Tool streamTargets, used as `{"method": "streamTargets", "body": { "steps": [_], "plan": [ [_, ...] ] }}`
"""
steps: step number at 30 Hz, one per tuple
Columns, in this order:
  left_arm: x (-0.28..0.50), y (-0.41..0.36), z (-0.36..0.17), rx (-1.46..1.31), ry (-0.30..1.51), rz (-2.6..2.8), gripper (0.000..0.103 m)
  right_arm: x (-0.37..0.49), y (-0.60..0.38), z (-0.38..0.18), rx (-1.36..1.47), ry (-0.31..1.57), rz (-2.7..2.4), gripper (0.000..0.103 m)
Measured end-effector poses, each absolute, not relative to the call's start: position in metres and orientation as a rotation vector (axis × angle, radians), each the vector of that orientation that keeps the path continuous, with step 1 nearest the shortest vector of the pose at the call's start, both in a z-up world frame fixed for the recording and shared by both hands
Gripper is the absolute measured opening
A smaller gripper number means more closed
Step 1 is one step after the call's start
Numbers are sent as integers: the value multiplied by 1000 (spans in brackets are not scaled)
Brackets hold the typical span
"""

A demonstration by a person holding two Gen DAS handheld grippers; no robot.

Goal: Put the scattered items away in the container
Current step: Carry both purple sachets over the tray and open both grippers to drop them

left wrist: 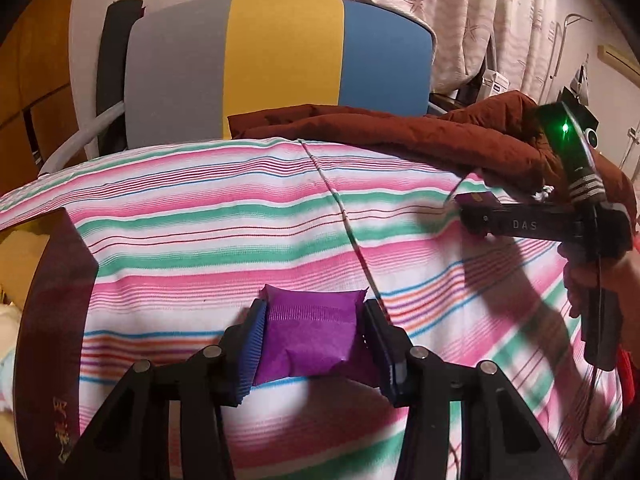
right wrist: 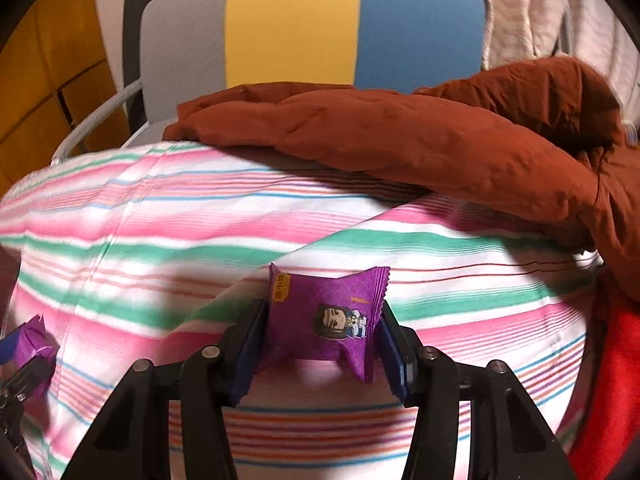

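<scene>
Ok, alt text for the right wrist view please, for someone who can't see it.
The right tool pinches a purple snack packet printed with a cartoon figure, above a pink, green and white striped sheet. A rust-brown padded jacket lies behind, before a grey, yellow and blue chair back.

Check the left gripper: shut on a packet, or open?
Shut on it: the left gripper has both pads pressed into the purple snack packet, pinching its sides.
</scene>
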State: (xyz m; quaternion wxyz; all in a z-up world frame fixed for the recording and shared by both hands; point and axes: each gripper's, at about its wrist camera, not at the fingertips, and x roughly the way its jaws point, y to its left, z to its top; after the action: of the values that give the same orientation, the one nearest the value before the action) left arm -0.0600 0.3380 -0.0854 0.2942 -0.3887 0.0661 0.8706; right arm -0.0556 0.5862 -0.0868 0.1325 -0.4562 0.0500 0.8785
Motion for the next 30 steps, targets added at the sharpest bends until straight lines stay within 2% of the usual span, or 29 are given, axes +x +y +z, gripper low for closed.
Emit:
{"method": "streamTargets", "body": {
  "steps": [18, 30],
  "plan": [
    [-18, 299, -81, -990, 134, 2320, 48, -5, 475, -37, -1337, 125, 2678, 53],
    [-3, 271, -84, -1004, 80, 2325, 48, 14, 411, -38, -1278, -64, 2757, 52]
  ]
}}
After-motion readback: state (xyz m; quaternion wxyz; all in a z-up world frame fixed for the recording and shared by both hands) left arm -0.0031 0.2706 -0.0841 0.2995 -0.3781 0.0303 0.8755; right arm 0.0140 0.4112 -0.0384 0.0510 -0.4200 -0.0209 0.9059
